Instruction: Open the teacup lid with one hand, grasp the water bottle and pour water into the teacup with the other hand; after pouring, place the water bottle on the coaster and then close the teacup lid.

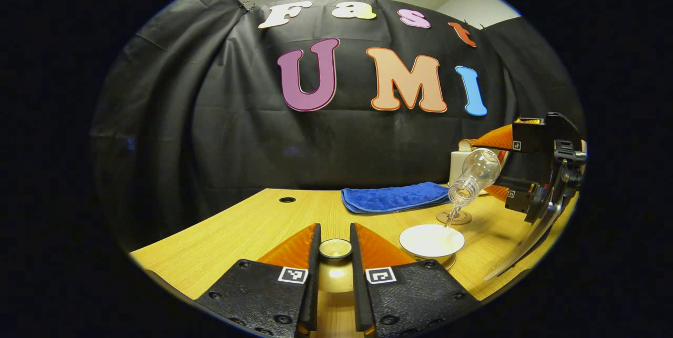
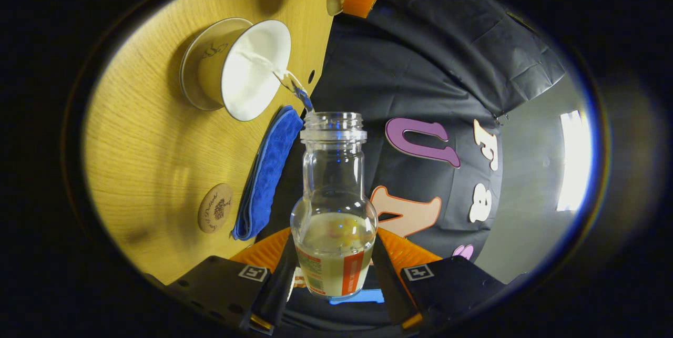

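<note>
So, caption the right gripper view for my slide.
Right gripper tips the water bottle, pouring a thin stream into the open teacup.

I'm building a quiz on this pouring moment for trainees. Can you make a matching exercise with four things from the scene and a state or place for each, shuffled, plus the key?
Things:
1. water bottle
2. teacup
3. teacup lid
4. coaster

States:
A. lies bare on the table beside the blue towel
B. tipped over, held by the right gripper
C. uncovered, catching a stream of water
D. held between the left gripper fingers

Pairs: 1-B, 2-C, 3-D, 4-A
</note>
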Tool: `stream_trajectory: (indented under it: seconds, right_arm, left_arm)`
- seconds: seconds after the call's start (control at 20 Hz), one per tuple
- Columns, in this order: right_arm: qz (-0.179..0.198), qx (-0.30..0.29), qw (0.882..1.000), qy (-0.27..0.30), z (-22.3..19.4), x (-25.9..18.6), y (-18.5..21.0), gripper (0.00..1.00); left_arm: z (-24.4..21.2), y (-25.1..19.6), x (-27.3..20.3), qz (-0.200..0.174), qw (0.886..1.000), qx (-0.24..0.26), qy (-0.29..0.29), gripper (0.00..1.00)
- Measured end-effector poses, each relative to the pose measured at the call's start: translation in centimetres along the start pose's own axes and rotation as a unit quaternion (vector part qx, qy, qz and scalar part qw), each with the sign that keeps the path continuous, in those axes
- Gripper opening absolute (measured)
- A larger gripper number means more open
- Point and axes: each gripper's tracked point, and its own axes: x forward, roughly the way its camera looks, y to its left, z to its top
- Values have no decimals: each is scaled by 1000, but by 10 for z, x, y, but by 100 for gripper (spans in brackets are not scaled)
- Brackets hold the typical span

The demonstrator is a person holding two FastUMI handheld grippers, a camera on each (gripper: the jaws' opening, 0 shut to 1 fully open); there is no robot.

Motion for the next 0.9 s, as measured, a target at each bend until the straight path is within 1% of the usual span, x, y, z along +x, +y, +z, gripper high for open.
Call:
stream_trajectory:
  seconds: [0.45, 0.55, 0.8, 0.85, 0.9]
  right_arm:
    - [-15, -47, 999, -21, 10, -3, 4, 77]
    - [-15, -46, 999, -26, 14, -4, 5, 79]
    - [-14, -44, 999, -26, 17, -1, 6, 78]
    - [-9, -39, 999, -22, 15, -2, 9, 78]
    - [3, -18, 1000, -18, 13, -1, 15, 77]
  left_arm:
    - [0, 1, -1, 0, 1000, 0, 0, 25]
    - [0, 0, -1, 0, 1000, 0, 0, 25]
    - [0, 0, 0, 0, 1000, 0, 0, 25]
    - [0, 1, -1, 0, 1000, 0, 0, 25]
    - [0, 0, 0, 0, 1000, 0, 0, 25]
